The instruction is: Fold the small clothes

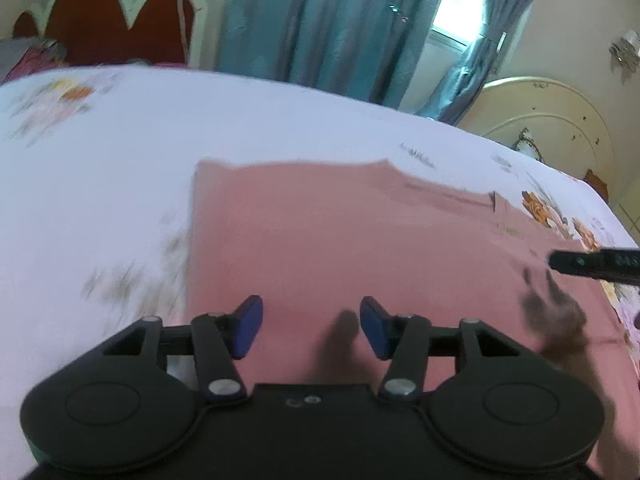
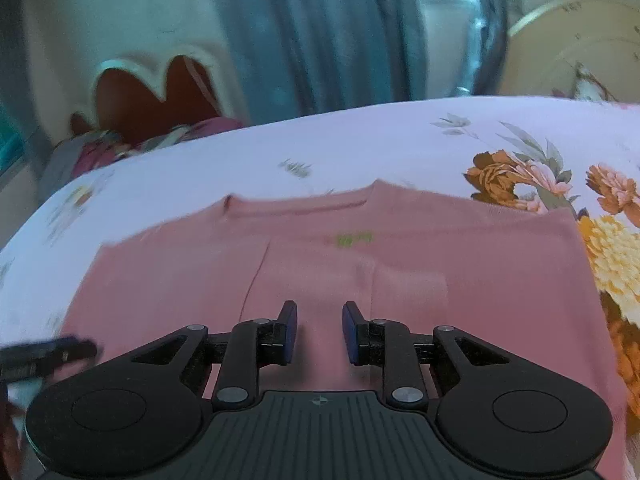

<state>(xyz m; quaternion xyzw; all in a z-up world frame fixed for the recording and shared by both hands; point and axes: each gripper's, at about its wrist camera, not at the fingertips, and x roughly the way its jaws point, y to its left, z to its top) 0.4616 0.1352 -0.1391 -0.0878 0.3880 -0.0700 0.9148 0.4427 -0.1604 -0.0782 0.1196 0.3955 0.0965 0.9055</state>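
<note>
A small pink shirt point(image 1: 340, 236) lies flat on the bed, partly folded, its neckline toward the far side; it also shows in the right wrist view point(image 2: 360, 264), with a green label near the collar. My left gripper point(image 1: 311, 326) is open and empty, just above the shirt's near left part. My right gripper point(image 2: 320, 332) is open and empty over the shirt's near middle. The tip of the right gripper point(image 1: 592, 262) shows at the right edge of the left wrist view, and the left gripper's tip point(image 2: 48, 354) at the left edge of the right wrist view.
The white flowered bedsheet point(image 1: 120, 152) covers the bed around the shirt. Teal curtains point(image 1: 320, 20) and a window stand behind. A red and white headboard point(image 1: 112, 12) with bundled clothes is at the far left, a cream round footboard point(image 1: 552, 120) at the right.
</note>
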